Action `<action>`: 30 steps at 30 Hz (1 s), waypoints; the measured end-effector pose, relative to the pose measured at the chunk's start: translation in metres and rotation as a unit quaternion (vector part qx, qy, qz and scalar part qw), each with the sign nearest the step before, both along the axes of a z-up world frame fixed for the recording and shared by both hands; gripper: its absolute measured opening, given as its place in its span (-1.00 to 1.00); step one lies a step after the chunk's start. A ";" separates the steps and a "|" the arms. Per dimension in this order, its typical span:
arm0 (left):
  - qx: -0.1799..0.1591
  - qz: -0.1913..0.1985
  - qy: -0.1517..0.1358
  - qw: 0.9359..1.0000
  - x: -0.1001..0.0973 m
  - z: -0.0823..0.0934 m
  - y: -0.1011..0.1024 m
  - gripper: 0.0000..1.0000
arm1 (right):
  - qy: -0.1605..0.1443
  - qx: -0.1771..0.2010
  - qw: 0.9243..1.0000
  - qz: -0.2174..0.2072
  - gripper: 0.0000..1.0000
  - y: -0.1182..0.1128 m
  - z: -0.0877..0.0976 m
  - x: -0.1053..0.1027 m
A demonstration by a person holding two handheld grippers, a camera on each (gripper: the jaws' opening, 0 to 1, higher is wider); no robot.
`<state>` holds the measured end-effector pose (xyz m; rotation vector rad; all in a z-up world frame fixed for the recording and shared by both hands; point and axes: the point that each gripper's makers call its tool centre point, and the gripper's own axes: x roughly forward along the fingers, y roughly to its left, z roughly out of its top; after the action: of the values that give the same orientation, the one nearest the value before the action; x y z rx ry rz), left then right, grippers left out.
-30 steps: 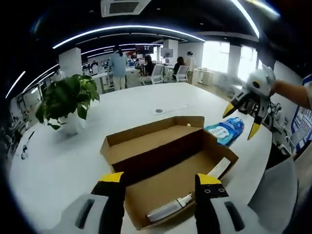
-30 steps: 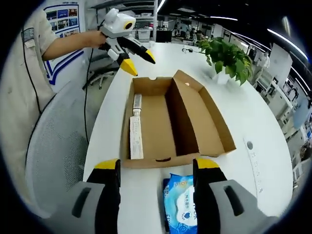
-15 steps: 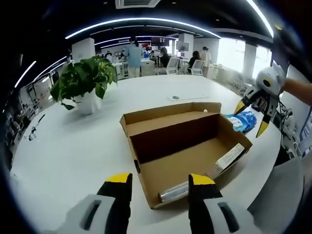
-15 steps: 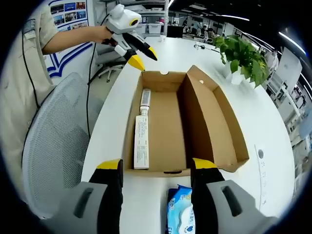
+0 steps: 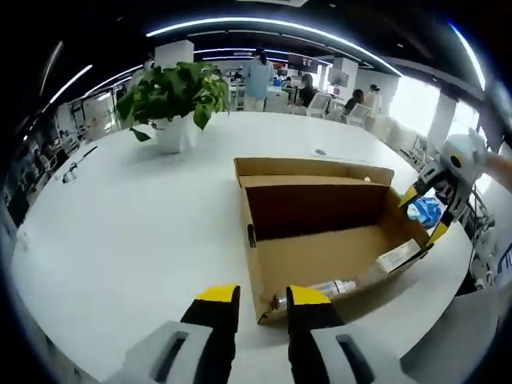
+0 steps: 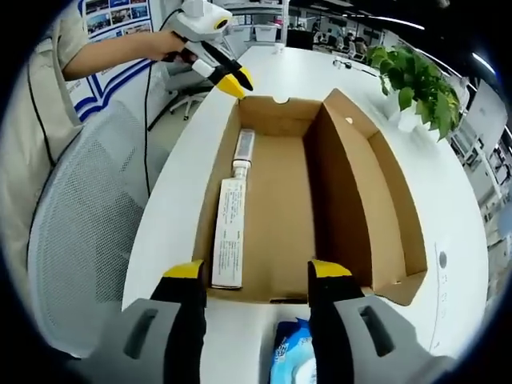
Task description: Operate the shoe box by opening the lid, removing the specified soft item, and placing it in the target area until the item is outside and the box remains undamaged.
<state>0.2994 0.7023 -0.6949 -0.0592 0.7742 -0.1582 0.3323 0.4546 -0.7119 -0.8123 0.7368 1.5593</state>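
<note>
An open cardboard shoe box (image 5: 254, 264) lies on the white table, its lid (image 5: 312, 170) folded back flat. Inside rest a silver tube (image 5: 316, 290) and a long white carton (image 5: 398, 256). My left gripper (image 5: 263, 296) stands open at the box's near end, the jaws close together with nothing between them. In the right gripper view the box (image 6: 240, 112) holds the same tube (image 6: 242, 150) and carton (image 6: 226, 244). My right gripper (image 6: 258, 272) is open over a blue wipes pack (image 6: 292, 358) lying outside the box. The left gripper (image 6: 230, 79) hovers at the far end.
A potted plant (image 5: 172, 92) stands on the table beyond the box, also the plant (image 6: 416, 80). A grey mesh chair (image 6: 80, 240) sits at the table's edge beside a person's arm (image 6: 104, 60). The right gripper (image 5: 425, 216) straddles the blue pack (image 5: 422, 206).
Left jaws have narrowed steadily and that gripper has swung round to the box's end. The right gripper has moved closer over the box's other end, staying open above the wipes pack.
</note>
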 end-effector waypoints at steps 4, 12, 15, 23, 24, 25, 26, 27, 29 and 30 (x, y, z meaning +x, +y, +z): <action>-0.006 0.007 0.007 1.000 0.000 -0.005 -0.002 -0.66 | 0.014 -0.007 1.000 0.005 -0.08 0.001 -0.007 -0.003; -0.001 0.020 0.015 1.000 -0.001 -0.010 -0.002 -0.90 | 0.029 -0.017 0.999 0.007 -0.16 0.004 -0.014 -0.006; -0.013 0.028 0.016 0.999 -0.001 -0.010 -0.002 -0.91 | 0.028 -0.020 0.999 0.009 -0.22 0.006 -0.017 -0.008; -0.016 0.026 0.018 0.999 -0.003 -0.009 -0.004 -0.91 | 0.025 -0.026 0.999 0.027 -0.53 0.008 -0.022 -0.020; -0.016 0.026 0.018 0.999 -0.003 -0.009 -0.004 -0.91 | 0.024 -0.027 0.999 0.029 -0.57 0.008 -0.022 -0.021; -0.015 0.026 0.018 0.999 -0.004 -0.009 -0.004 -0.91 | 0.024 -0.030 0.999 0.031 -0.63 0.008 -0.022 -0.022; -0.014 0.025 0.018 0.999 -0.004 -0.009 -0.005 -0.91 | 0.022 -0.031 0.999 0.032 -0.68 0.008 -0.023 -0.023; -0.013 0.024 0.018 0.999 -0.004 -0.008 -0.005 -0.91 | 0.017 -0.032 0.999 0.033 -0.68 0.008 -0.023 -0.022; -0.014 0.025 0.018 0.999 -0.004 -0.008 -0.005 -0.91 | 0.015 -0.032 0.999 0.034 -0.68 0.008 -0.023 -0.022; -0.015 0.024 0.018 0.999 -0.004 -0.008 -0.005 -0.91 | 0.014 -0.033 0.999 0.034 -0.68 0.008 -0.023 -0.021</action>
<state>0.2951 0.6969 -0.7030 -0.1088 0.8053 -0.1226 0.3111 0.4623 -0.7350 -0.8746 0.7916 1.6171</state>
